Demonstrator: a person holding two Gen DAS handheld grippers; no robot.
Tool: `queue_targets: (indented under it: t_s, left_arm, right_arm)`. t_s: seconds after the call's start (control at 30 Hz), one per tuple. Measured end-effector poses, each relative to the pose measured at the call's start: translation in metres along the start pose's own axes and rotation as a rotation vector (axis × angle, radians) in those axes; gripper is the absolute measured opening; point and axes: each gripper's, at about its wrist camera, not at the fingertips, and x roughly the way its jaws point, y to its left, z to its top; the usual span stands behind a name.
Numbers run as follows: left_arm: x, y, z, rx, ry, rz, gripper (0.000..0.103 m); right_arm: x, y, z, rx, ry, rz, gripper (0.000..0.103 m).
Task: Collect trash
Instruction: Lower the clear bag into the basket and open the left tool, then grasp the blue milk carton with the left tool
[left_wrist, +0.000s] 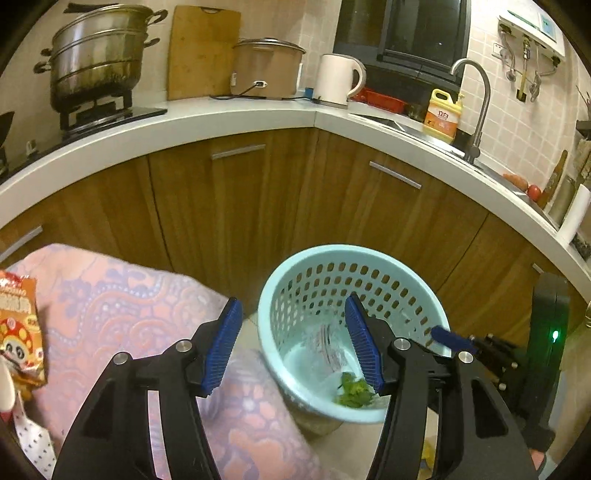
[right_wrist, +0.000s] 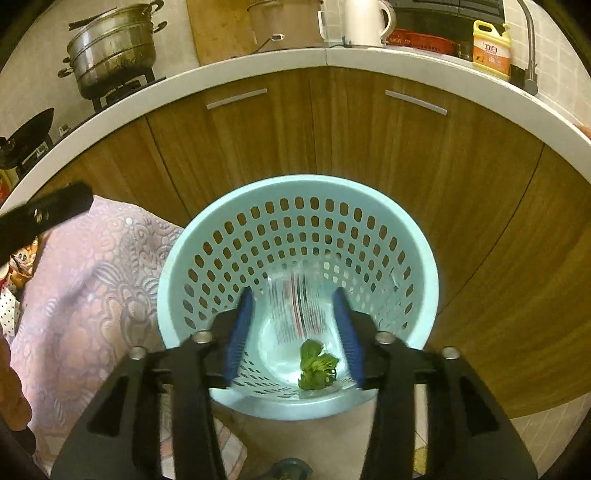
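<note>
A light-blue perforated waste basket (left_wrist: 280, 295) (right_wrist: 177, 266) stands on the floor by the wooden cabinets. Inside lie green leaf scraps (left_wrist: 352, 393) (right_wrist: 316, 365) and a clear plastic wrapper (right_wrist: 299, 306) that is blurred. My left gripper (left_wrist: 293, 314) is open and empty, above the basket's left rim and the table edge. My right gripper (right_wrist: 295, 301) is open over the basket's mouth, the wrapper between and below its fingers. An orange snack packet (left_wrist: 20, 328) lies on the pink patterned tablecloth (left_wrist: 122, 317) at far left.
A white worktop (left_wrist: 221, 122) curves around, carrying a steel steamer pot (left_wrist: 96, 62), cutting board (left_wrist: 201, 51), rice cooker (left_wrist: 267, 68), white kettle (left_wrist: 338, 79), yellow detergent bottle (left_wrist: 443, 114) and tap (left_wrist: 476, 110). The right gripper's body (left_wrist: 480, 350) shows beside the basket.
</note>
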Motion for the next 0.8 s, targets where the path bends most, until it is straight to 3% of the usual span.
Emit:
queue_targets:
  t_s: [0.27, 0.43, 0.6, 0.8]
  left_arm:
    - [-0.074, 0.017, -0.017, 0.009, -0.097, 0.027, 0.064]
    - [-0.137, 0.043, -0.033, -0.003, -0.181, 0.079, 0.073]
    - [-0.196, 0.086, -0.052, -0.048, -0.259, 0.215, 0.078]
    - [-0.252, 0.169, -0.086, -0.188, -0.290, 0.399, 0.080]
  right_arm:
    - [-0.036, 0.036, 0.008, -0.057, -0.068, 0.088, 0.045]
    - [-0.060, 0.086, 0.013, -0.139, -0.110, 0.179, 0.047]
    - [-0.073, 0.147, 0.006, -0.222, -0.123, 0.278, 0.048]
    - [-0.079, 0.227, -0.010, -0.331, -0.133, 0.372, 0.049]
